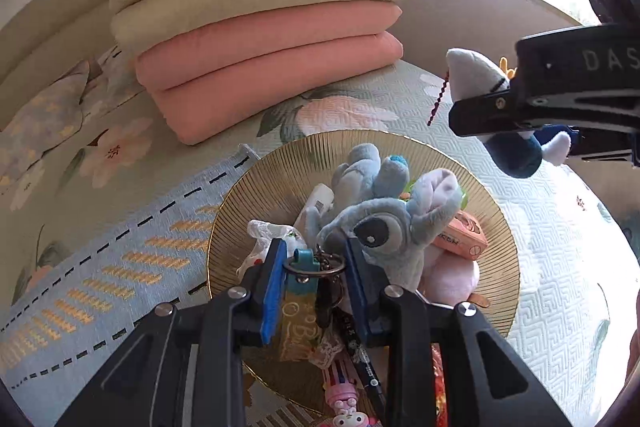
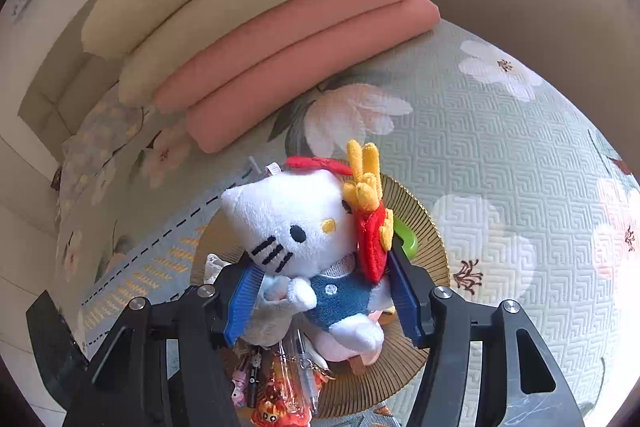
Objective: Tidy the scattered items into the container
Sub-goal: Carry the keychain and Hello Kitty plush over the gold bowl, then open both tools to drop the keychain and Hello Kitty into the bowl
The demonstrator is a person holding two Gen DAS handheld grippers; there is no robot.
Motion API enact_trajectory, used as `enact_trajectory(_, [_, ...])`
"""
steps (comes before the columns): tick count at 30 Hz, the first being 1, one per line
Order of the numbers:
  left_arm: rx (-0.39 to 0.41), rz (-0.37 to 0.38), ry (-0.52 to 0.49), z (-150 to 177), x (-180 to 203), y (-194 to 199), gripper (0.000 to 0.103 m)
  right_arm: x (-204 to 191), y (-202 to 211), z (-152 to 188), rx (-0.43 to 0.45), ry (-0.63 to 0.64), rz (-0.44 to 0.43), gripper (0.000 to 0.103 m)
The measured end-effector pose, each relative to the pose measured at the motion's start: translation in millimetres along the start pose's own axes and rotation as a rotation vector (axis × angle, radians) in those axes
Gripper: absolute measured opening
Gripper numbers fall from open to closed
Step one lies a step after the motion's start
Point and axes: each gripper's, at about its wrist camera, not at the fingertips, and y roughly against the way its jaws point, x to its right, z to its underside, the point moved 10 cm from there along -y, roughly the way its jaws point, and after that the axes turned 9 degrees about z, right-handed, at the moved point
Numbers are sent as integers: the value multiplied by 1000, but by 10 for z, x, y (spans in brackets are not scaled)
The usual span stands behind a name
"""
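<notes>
a: we start at the left tongs [image 1: 316, 267]. blue pads [image 1: 274, 285] set narrow, pinching a key ring [image 1: 314, 269] with a teal tag [image 1: 306, 261] and a yellow strap [image 1: 296, 327] hanging from it.

b: noted. it hangs over the near edge of the gold ribbed bowl [image 1: 492, 227].

a: right tongs [image 2: 324, 291] stand about half spread, clamped on a white cat plush [image 2: 296, 223] in a blue outfit, red bow and yellow fries on its head. we see it held above the bowl's [image 2: 430, 227] far side.

b: from the left view those tongs [image 1: 516, 123] come in from the right, the plush [image 1: 476, 79] well above the bowl's rim.

a: inside the bowl: a grey-blue big-eyed plush [image 1: 380, 223], another pale blue one [image 1: 360, 167] behind it, a white tube [image 1: 318, 201], a pink box [image 1: 460, 235], crumpled white plastic [image 1: 266, 233].

b: pens [image 2: 304, 367] and small charms [image 2: 276, 399] at the near side, partly hidden by our tongs.

a: the bowl sits on a floral quilted bed cover [image 2: 500, 155]. folded pink and beige quilts [image 1: 256, 27] stacked behind it.
</notes>
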Motion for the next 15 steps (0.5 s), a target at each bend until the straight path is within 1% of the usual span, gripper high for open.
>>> enact_trajectory(1, [5,21,26,4,-20,16,26,8,-62,2,-11,-5,12,59])
enact_trajectory(3, [11,106,87,28,-41,68,29,16,-157,1,-24,-16,24,59])
enact_trajectory(4, [14,142,111,55,-52,107,37,26,-188,-1,-30,-25,26,60])
enact_trajectory(5, [18,156,127,91,-77,158,52,41,-211,1,-40,-37,22,64])
enact_trajectory(6, [27,153,135,128,-114,224,59,57,-228,11,-54,-48,14,66])
enact_trajectory(7, [45,142,139,162,-164,308,69,66,-250,23,-75,-57,4,71])
enact_trajectory(8, [65,134,142,196,-216,400,74,67,-261,42,-92,-63,-13,71])
enact_trajectory(10, [87,120,162,280,-340,561,77,75,-228,79,-96,-68,-31,71])
enact_trajectory(12, [89,110,206,395,-495,695,78,94,-163,128,-85,-62,-21,72])
enact_trajectory(13, [84,105,233,460,-575,747,78,88,-138,160,-88,-58,-27,74])
enact_trajectory(15, [53,93,284,609,-733,821,78,61,-73,251,-100,-44,-42,74])
